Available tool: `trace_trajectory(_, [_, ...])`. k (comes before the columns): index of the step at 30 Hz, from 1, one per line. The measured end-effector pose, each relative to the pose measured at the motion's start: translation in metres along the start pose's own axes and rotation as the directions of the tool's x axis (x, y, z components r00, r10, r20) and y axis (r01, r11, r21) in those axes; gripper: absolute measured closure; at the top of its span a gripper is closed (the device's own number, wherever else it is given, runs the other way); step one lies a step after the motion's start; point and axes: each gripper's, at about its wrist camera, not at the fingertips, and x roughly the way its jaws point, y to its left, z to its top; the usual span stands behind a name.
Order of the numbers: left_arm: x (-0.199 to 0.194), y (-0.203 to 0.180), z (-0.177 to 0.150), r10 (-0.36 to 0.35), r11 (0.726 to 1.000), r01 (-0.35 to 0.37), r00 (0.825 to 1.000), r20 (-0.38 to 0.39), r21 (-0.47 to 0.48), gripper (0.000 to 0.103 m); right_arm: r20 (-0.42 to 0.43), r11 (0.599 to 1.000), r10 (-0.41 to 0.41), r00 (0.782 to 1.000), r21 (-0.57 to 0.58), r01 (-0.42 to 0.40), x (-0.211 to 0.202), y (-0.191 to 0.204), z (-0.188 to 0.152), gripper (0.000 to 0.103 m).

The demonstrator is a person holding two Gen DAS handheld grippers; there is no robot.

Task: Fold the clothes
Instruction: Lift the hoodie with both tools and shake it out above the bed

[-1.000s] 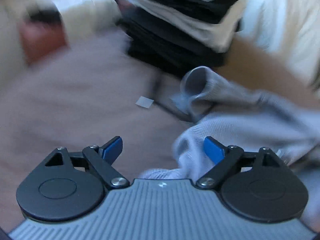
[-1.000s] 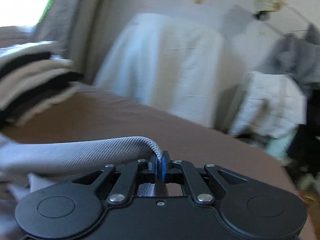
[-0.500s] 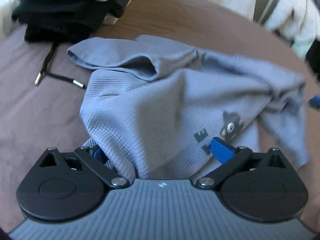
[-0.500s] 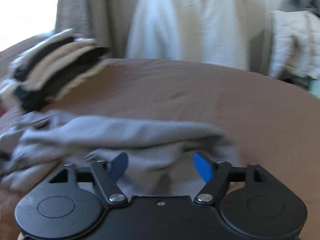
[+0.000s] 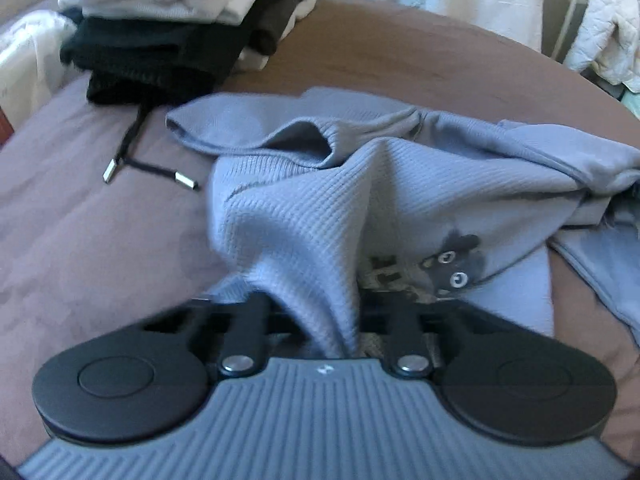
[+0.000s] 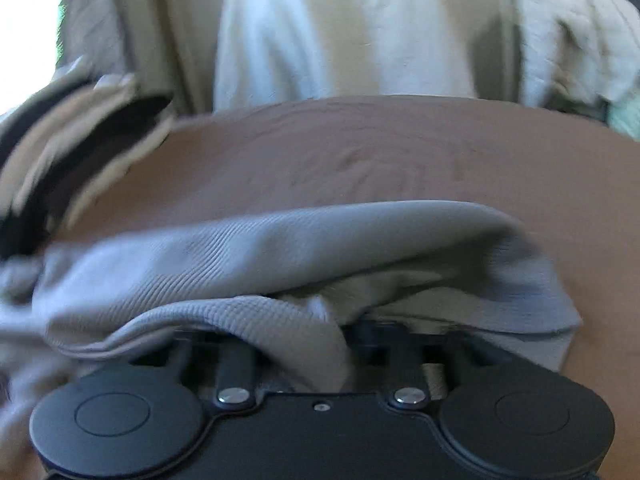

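A bed covered with a brown sheet (image 5: pixel 420 56) carries everything. A crumpled grey-blue ribbed garment (image 5: pixel 304 208) lies on it at the near middle. At far left sits a stack of folded black and cream clothes (image 5: pixel 172 12), its black drawstring (image 5: pixel 132 148) trailing onto the sheet.

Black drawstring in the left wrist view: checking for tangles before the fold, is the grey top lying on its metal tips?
No, both metal tips lie bare on the brown sheet, beside the grey top.

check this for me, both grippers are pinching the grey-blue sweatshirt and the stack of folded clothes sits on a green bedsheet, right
Not quite: the bedsheet is brown, not green, as the left wrist view shows. The rest holds: the left gripper and right gripper both pinch the grey-blue sweatshirt, and the stack of folded clothes sits on it.
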Motion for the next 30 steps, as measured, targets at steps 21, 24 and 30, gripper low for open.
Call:
trace_trajectory(21, [-0.13,-0.022,0.004,-0.004,1.0,0.008,0.926,0.379,-0.009,0.092,0.226,0.976,0.029,0.974,-0.219,0.021,-0.223,-0.059,0.074,0.094])
trace_trajectory(24, [-0.168,-0.027,0.012,-0.043,0.999,0.025,0.899,0.436,0.045,0.095,0.276,0.978,0.016,0.961,-0.205,0.043,-0.253,-0.067,0.081,0.094])
trace_trajectory(30, [-0.236,-0.067,0.073,-0.129,0.971,-0.005,0.833,0.538,0.24,0.095,0.361,0.962,-0.06,0.931,-0.229,0.151,-0.279,-0.088,0.124,0.094])
